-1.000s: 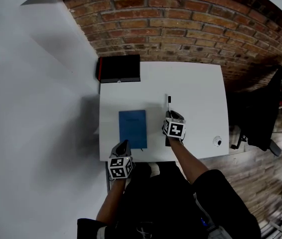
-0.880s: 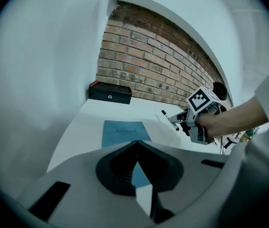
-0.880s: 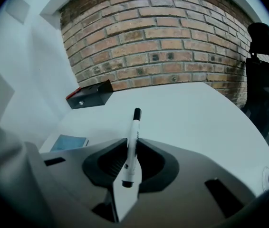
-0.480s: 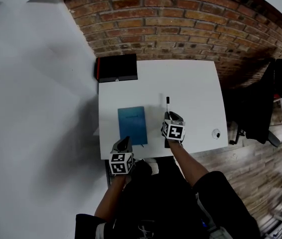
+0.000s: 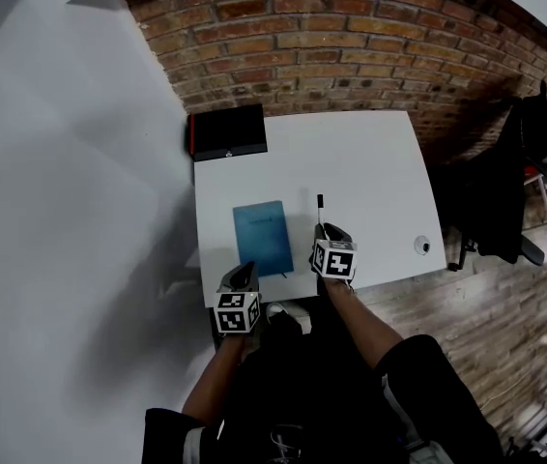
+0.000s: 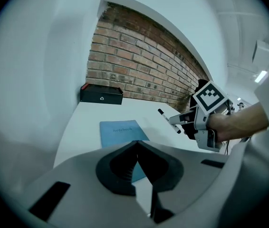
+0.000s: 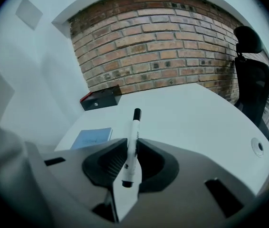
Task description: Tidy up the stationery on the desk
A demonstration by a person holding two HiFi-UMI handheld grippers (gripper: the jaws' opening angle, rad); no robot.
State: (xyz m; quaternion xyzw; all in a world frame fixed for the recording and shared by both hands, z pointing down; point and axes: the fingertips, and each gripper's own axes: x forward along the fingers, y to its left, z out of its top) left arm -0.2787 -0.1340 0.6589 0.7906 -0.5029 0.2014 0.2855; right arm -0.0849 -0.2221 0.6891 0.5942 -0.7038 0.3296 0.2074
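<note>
A white marker with a black cap sticks out forward from my right gripper, which is shut on its barrel. In the head view that gripper hovers over the near part of the white desk, and the marker points away from me. A blue notebook lies flat just left of it. My left gripper is at the desk's near edge, by the notebook's near corner. Its jaws are shut with nothing between them. The notebook lies just beyond them.
A black box with a red edge sits at the desk's far left corner against the brick wall. A round grommet is near the desk's right edge. A black office chair stands to the right of the desk.
My right gripper has drawn back toward the desk's near edge and risen a little, carrying the marker. The left gripper has stayed by the notebook's near corner.
</note>
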